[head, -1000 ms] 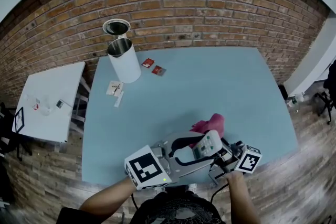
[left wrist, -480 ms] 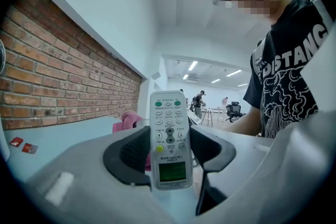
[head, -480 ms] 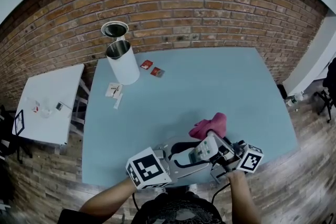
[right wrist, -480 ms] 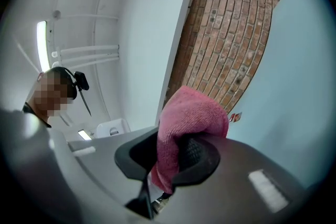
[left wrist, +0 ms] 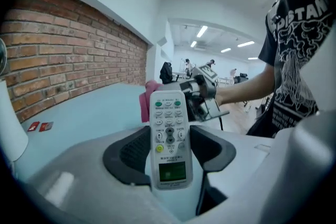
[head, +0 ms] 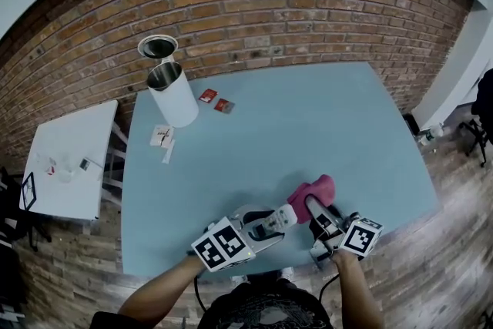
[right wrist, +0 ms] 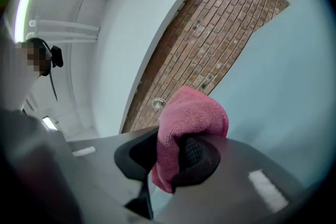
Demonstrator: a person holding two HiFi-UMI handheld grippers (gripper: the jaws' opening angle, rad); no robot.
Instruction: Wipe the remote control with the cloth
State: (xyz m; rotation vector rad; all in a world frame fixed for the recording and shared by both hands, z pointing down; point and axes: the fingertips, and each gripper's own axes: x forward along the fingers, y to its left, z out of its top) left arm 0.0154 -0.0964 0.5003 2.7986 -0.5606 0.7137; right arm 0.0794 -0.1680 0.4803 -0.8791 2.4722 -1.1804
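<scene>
Left tool point(head: 266, 224): clamped on the remote control point(left wrist: 168, 128), one jaw on each long edge. Buttons face up, and the small screen is nearest the tool body. You hold the remote control low over the near edge of the counter point(head: 308, 119).

Right tool point(right wrist: 169, 157): closed on the cloth point(right wrist: 191, 113). The cloth is pink and bunched, with a fold standing out past the jaws and a tail hanging below.

The cloth sits just past the remote control's far end, a little to its right. Whether the two touch can't be made out. Seen along your left tool, the cloth and the right tool lie straight behind the remote control's top end.

Well beyond the remote control, at the far left corner:
- a white canister point(head: 173, 96), open, with its round lid point(head: 158, 48) standing up behind it
- red packets point(head: 208, 95), just right of the canister
- paper slips point(head: 161, 136), on the remote control's side of the canister

The counter is pale blue and matte.

Left of the remote control, off the counter, is a small white side table point(head: 69, 162) with a few bits on it. A brick wall point(head: 269, 4) runs behind the far edge, with white wall above it. The plank floor point(head: 431, 258) shows to the right. There are light strips point(left wrist: 202, 31) in the ceiling.
</scene>
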